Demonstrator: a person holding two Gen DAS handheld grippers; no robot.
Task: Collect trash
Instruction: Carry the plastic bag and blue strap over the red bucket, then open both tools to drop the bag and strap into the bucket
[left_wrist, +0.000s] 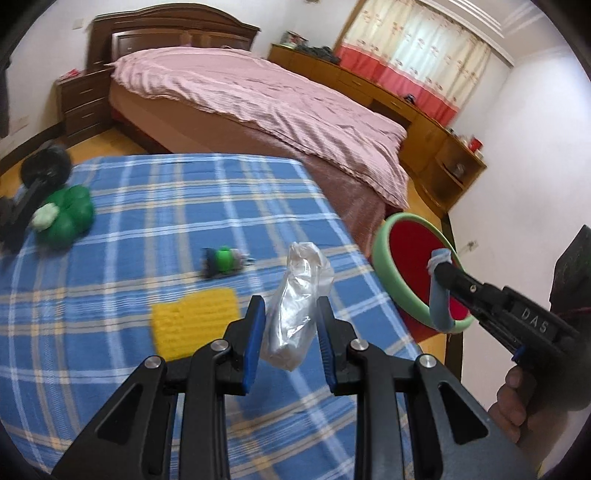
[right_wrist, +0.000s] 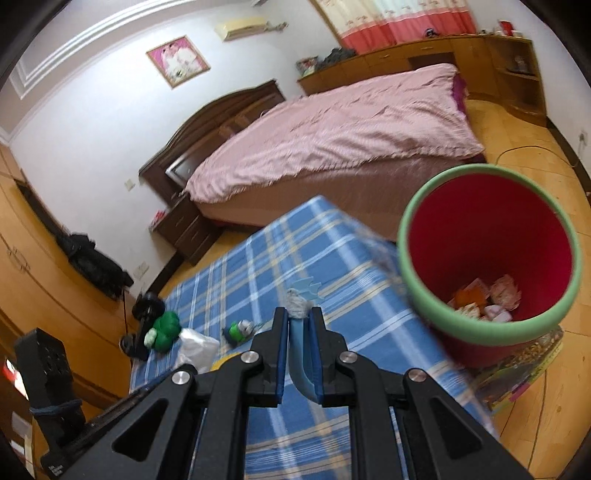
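My left gripper (left_wrist: 290, 308) is shut on a crumpled clear plastic bag (left_wrist: 297, 306), held above the blue plaid table (left_wrist: 147, 206). To its right, my right gripper (left_wrist: 439, 271) is shut on a light-blue strip of trash (left_wrist: 439, 306) and hangs over the mouth of the red bin with a green rim (left_wrist: 380, 258). In the right wrist view the blue strip (right_wrist: 297, 350) sits pinched between the pads of that gripper (right_wrist: 298, 314), with a grey tuft at its top. The bin (right_wrist: 484, 236) stands to the right of it, with paper scraps at its bottom. The plastic bag (right_wrist: 195, 347) shows at lower left.
On the table lie a yellow knitted piece (left_wrist: 195, 321), a small green-and-grey toy (left_wrist: 221, 260), a green plush (left_wrist: 70, 218) and a black stand (left_wrist: 37, 184). A bed with a pink cover (left_wrist: 258, 99) stands behind. The bin rests on a colourful mat (right_wrist: 524, 369) on the wooden floor.
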